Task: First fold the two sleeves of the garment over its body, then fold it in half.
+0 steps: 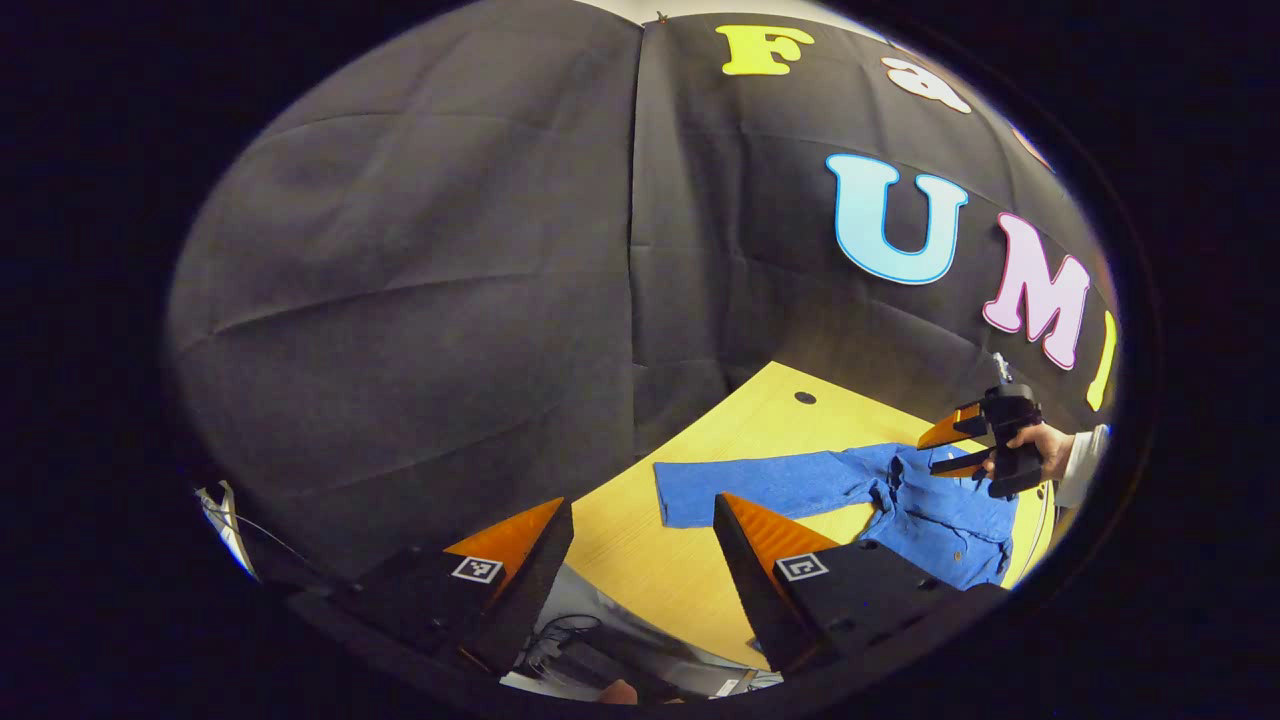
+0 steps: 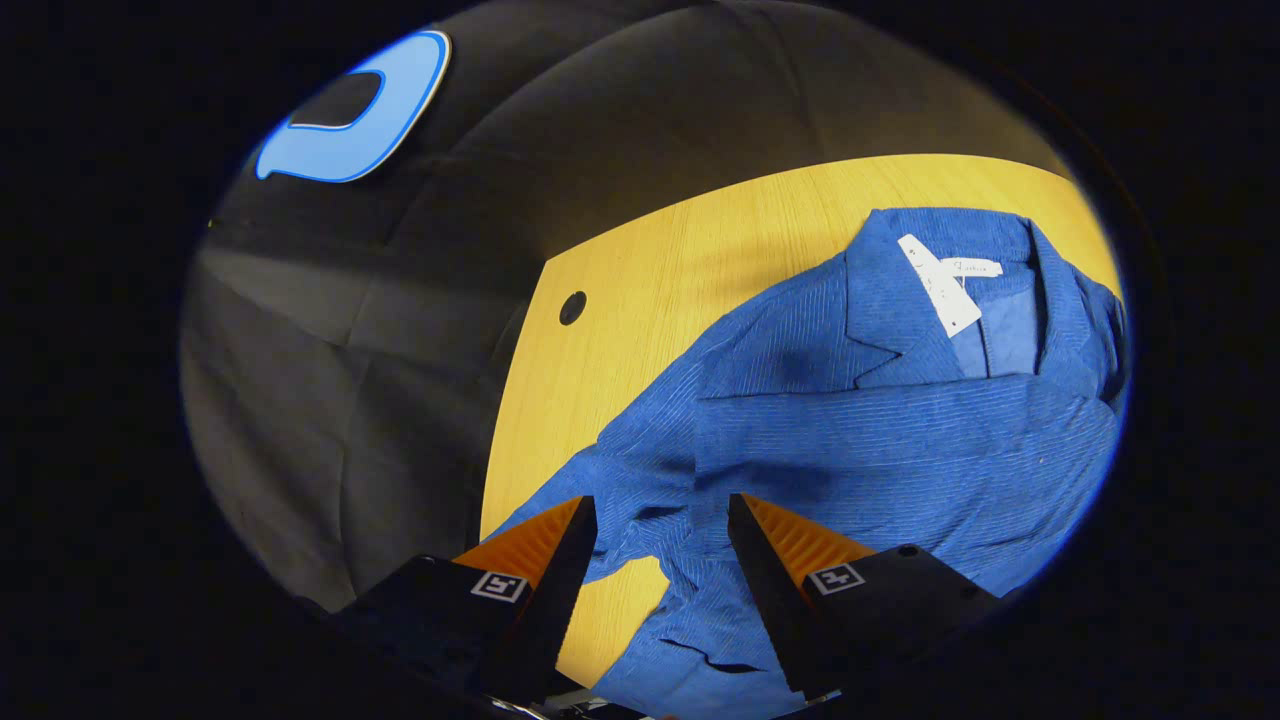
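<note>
A blue shirt (image 1: pixel 940 520) lies flat on the yellow wooden table (image 1: pixel 650 560). One sleeve (image 1: pixel 760 485) stretches straight out toward my left gripper (image 1: pixel 640 510), which hangs open off the table's near corner, short of the cuff. In the right gripper view the shirt (image 2: pixel 900 450) shows its collar and a white label (image 2: pixel 940 285), with a band of cloth lying across the body below the collar. My right gripper (image 2: pixel 660 505) stands open just above the shirt near the shoulder, nothing between its fingers. The left gripper view shows that gripper (image 1: pixel 945 450) in a hand (image 1: pixel 1040 445).
A round cable hole (image 1: pixel 805 398) (image 2: pixel 572 307) sits in the table near its far corner. The black booth wall stands close behind the table. Cables and gear (image 1: pixel 570 640) lie on the floor below the table's near edge.
</note>
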`<control>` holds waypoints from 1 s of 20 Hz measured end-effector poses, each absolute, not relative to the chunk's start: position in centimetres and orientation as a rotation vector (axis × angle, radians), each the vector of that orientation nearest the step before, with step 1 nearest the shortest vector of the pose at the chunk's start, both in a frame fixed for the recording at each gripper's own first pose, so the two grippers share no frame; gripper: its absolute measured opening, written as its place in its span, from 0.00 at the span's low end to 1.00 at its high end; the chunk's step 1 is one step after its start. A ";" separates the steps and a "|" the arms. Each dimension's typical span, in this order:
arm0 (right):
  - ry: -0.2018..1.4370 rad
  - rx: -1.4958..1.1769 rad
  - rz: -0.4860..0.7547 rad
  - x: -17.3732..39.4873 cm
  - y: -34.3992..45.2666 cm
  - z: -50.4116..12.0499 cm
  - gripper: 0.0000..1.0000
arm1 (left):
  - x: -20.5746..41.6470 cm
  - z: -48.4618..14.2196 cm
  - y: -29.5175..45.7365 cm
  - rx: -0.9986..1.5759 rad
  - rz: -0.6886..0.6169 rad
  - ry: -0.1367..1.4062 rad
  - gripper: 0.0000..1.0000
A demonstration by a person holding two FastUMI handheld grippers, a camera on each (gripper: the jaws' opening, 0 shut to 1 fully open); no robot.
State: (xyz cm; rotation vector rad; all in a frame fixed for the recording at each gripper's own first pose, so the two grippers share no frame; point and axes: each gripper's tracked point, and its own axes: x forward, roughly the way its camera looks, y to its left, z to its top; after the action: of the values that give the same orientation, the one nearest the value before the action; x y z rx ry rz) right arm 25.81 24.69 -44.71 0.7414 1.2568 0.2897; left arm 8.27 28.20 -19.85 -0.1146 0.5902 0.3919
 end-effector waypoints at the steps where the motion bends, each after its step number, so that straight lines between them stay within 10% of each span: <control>1: 1.243 0.716 0.314 25.6 23.9 -43.8 0.87 | 9.5 -20.4 28.1 -0.126 0.371 0.606 0.82; 6: 1.192 0.600 0.440 20.1 18.9 -37.6 0.90 | 14.7 -27.4 28.3 -0.271 0.262 0.883 0.82; 7: 1.180 0.608 0.448 18.5 17.7 -36.3 0.73 | 15.6 -29.0 28.6 -0.310 0.273 0.951 0.81; 8: 1.178 0.622 0.447 16.5 16.5 -35.2 0.90 | 16.9 -30.6 28.8 -0.350 0.285 1.012 0.84; 20: 1.205 0.795 0.010 -0.3 -3.3 -32.2 0.89 | 24.0 -40.4 30.9 -0.350 0.312 1.353 0.82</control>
State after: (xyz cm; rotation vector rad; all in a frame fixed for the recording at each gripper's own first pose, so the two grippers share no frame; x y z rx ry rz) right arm -0.25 -3.32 -32.17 0.7953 1.2048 0.0095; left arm 23.96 30.92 -40.41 -0.3499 1.3526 0.3116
